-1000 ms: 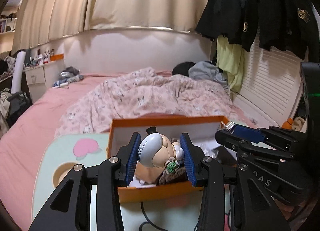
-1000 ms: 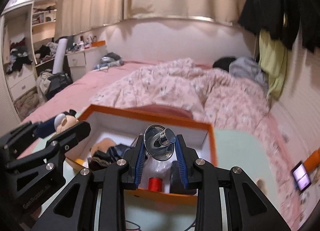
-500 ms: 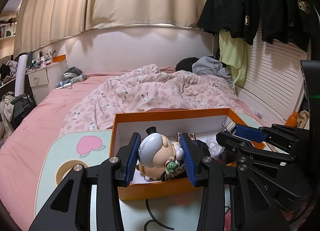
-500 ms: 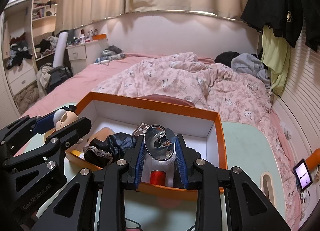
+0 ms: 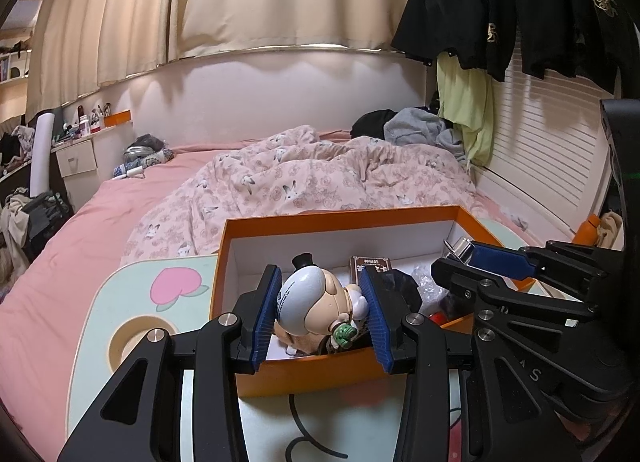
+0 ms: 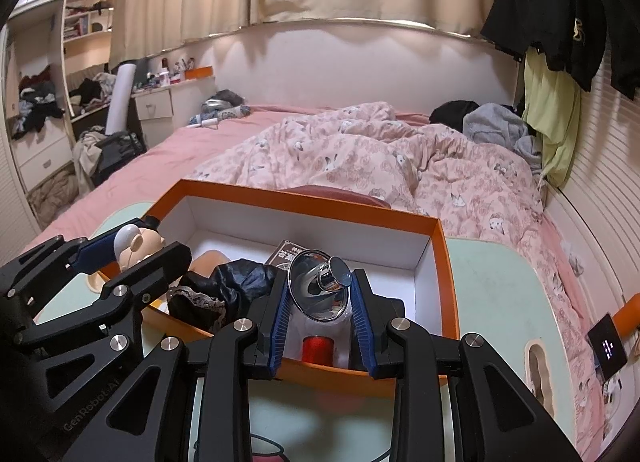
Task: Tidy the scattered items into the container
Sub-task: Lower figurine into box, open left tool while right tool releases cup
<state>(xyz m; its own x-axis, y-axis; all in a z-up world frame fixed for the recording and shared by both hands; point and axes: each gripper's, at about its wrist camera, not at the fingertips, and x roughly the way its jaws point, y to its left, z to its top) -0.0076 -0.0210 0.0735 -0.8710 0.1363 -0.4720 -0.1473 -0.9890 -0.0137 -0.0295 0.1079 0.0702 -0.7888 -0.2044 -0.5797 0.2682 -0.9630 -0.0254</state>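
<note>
**Both tongs loaded over the orange box, ready to let go**

On the left, the left tongs [image 5: 320,316] are clamped on a small figurine [image 5: 310,302] with a pale domed head and a tiny black hat; the blue pads press on both sides of it. It hangs over the near left part of the orange box [image 5: 340,218], above a beige soft thing and some dark fabric [image 6: 224,290] already lying inside. To place it well, I would judge the best course is to sink a little below the rim before spreading the tongs, so the rounded head does not bounce or roll out over the near wall.

Toward the middle of the box lie a brown printed card [image 5: 370,264] and a crumpled clear wrapper.

On the right, the right tongs [image 6: 320,312] grip a clear glass bottle [image 6: 318,294] with a shiny metal cap, its cap end pointing away from the camera. It sits just over the near wall, above a red spool [image 6: 317,349] in the box's near right corner. Glass calls for a low, gentle release onto the white floor, clear of the spool, not a drop.

The box rests on a pale green surface [image 6: 492,282] laid on the pink bed [image 5: 100,230]. The two tongs stand close together, so opening one at a time looks safer.
</note>
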